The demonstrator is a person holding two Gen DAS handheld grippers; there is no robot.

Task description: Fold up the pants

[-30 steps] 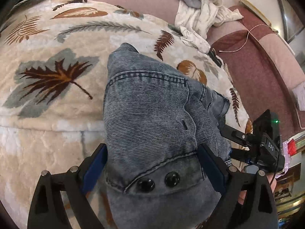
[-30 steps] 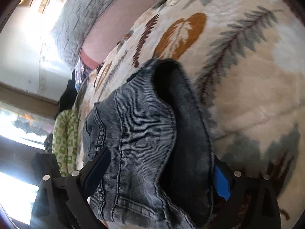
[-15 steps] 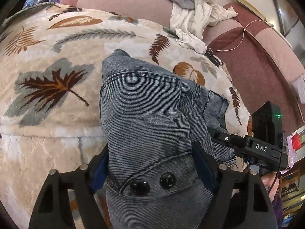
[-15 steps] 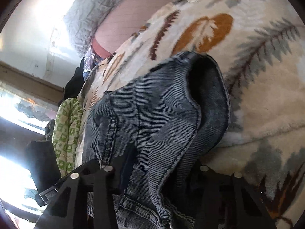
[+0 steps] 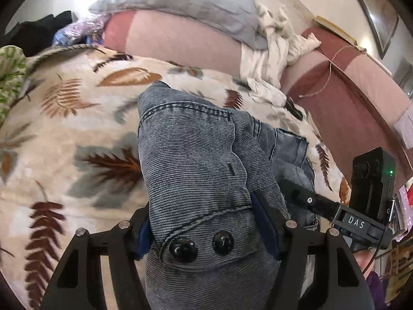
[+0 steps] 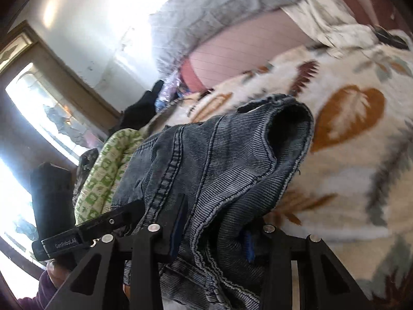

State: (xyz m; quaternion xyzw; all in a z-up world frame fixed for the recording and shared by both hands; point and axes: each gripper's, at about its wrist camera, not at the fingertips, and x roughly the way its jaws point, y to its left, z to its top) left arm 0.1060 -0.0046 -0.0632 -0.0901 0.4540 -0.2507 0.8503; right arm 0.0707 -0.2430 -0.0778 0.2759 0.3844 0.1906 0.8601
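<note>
The pants (image 5: 196, 160) are grey-blue washed denim with two black buttons at the waistband, bunched over a leaf-print blanket (image 5: 77, 134). My left gripper (image 5: 206, 227) is shut on the waistband near the buttons and holds it lifted. My right gripper (image 6: 214, 222) is shut on another bunched part of the pants (image 6: 219, 160), also lifted above the blanket (image 6: 348, 155). The right gripper shows at the right edge of the left wrist view (image 5: 361, 222), close beside the left one. The lower part of the pants is hidden under the folds.
A grey pillow (image 5: 185, 2) and crumpled white cloth (image 5: 273, 51) lie on a pink-maroon sheet (image 5: 348, 98) behind the blanket. A green patterned cloth (image 6: 103, 180) and a dark garment (image 6: 144, 106) sit at the bed's left side near a bright window (image 6: 38, 118).
Both grippers closed on the denim and lifted it, tilting upward so more of the pillow and wall shows. The two grippers came closer together.
</note>
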